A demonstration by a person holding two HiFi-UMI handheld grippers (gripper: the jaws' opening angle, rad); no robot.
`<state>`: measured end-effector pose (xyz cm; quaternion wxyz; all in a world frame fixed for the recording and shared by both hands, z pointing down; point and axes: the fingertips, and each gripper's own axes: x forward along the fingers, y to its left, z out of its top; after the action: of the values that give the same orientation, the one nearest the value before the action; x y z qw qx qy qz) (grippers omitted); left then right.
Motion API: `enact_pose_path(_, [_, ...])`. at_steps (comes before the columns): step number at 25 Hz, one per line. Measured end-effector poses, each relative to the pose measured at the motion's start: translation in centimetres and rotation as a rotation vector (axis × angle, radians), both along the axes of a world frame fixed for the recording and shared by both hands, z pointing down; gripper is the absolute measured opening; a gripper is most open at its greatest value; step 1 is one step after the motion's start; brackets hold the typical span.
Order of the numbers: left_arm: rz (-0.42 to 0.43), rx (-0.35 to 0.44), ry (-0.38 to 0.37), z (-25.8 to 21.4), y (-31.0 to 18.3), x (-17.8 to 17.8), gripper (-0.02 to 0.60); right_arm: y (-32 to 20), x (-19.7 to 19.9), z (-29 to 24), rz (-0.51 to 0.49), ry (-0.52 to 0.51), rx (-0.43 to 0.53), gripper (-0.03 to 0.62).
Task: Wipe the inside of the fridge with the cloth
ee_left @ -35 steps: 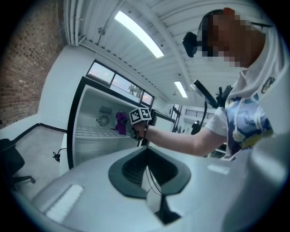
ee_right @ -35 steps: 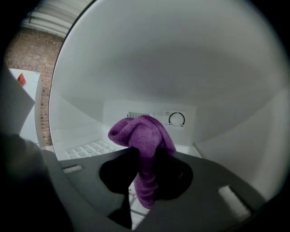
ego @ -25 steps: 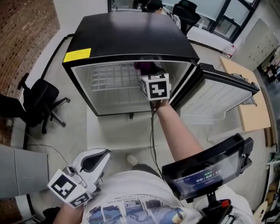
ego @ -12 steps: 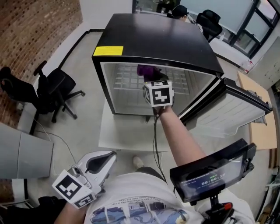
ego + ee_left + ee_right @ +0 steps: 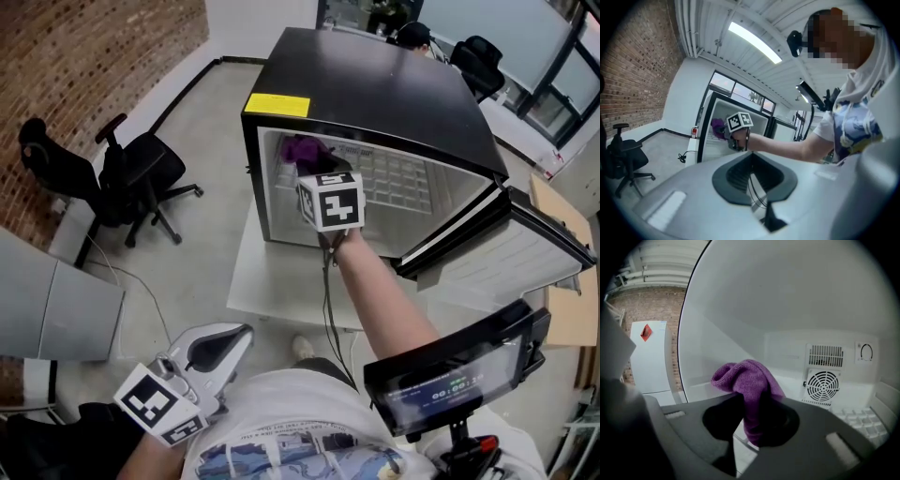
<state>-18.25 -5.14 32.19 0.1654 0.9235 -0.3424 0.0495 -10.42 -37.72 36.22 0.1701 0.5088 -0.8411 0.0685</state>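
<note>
The right gripper (image 5: 754,430) clenches the purple cloth (image 5: 749,380) inside the open black fridge (image 5: 375,84). Its yellow label (image 5: 277,104) is too small to read. The left gripper (image 5: 225,342) is closed on nothing.

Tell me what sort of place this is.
Probably an office or lab workspace, not a home kitchen: a swivel office chair stands on bare concrete floor by a brick wall, and the small black fridge sits on a low white platform.
</note>
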Motion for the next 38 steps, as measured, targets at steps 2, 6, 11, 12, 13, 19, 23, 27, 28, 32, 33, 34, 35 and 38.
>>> enact_pose_path(2, [-0.010,-0.001,-0.002,0.0,0.1,-0.4,0.006,0.2,-1.1,0.0,-0.017,-0.029,-0.011,0.080])
enact_pose_path(6, [-0.013,-0.004,-0.003,0.0,0.3,-0.8,0.006,0.6,-2.4,-0.4,-0.060,-0.088,-0.020,0.080])
enact_pose_path(11, [0.016,-0.007,0.002,0.1,0.3,-0.3,0.006,1.3,-0.5,-1.5,-0.033,-0.089,0.017,0.080])
enact_pose_path(12, [0.027,-0.008,0.004,0.2,0.3,-0.1,0.006,1.5,0.3,-1.8,-0.018,-0.088,0.027,0.080])
enact_pose_path(13, [0.040,-0.008,0.005,0.2,0.2,0.2,0.006,1.7,1.2,-2.1,-0.001,-0.085,0.036,0.080])
enact_pose_path(19, [0.153,-0.001,0.021,-0.1,0.5,3.2,0.006,3.8,9.5,-4.7,0.130,-0.031,0.120,0.080])
enact_pose_path(23, [0.225,-0.004,0.035,0.3,0.3,4.4,0.006,4.7,15.2,-4.8,0.254,0.016,0.141,0.080])
enact_pose_path(27, [0.292,0.001,0.044,0.6,0.0,5.8,0.006,5.8,20.3,-3.8,0.370,0.076,0.141,0.080])
enact_pose_path(28, [0.304,0.002,0.048,0.6,0.0,6.1,0.006,6.1,21.3,-3.4,0.389,0.091,0.135,0.080])
enact_pose_path(32, [0.321,0.005,0.054,0.4,0.1,6.7,0.006,6.6,23.2,-1.1,0.426,0.123,0.082,0.080])
enact_pose_path(33, [0.319,0.003,0.053,0.4,0.1,6.7,0.006,6.6,23.3,-0.5,0.429,0.123,0.068,0.080])
enact_pose_path(34, [0.315,0.001,0.051,0.3,0.1,6.6,0.006,6.6,23.2,0.1,0.429,0.118,0.054,0.080])
enact_pose_path(35, [0.309,-0.001,0.049,0.3,0.2,6.4,0.006,6.6,22.9,0.6,0.427,0.109,0.043,0.080])
enact_pose_path(38, [0.286,-0.004,0.045,0.1,0.2,6.0,0.006,6.6,21.2,1.0,0.402,0.080,0.033,0.080])
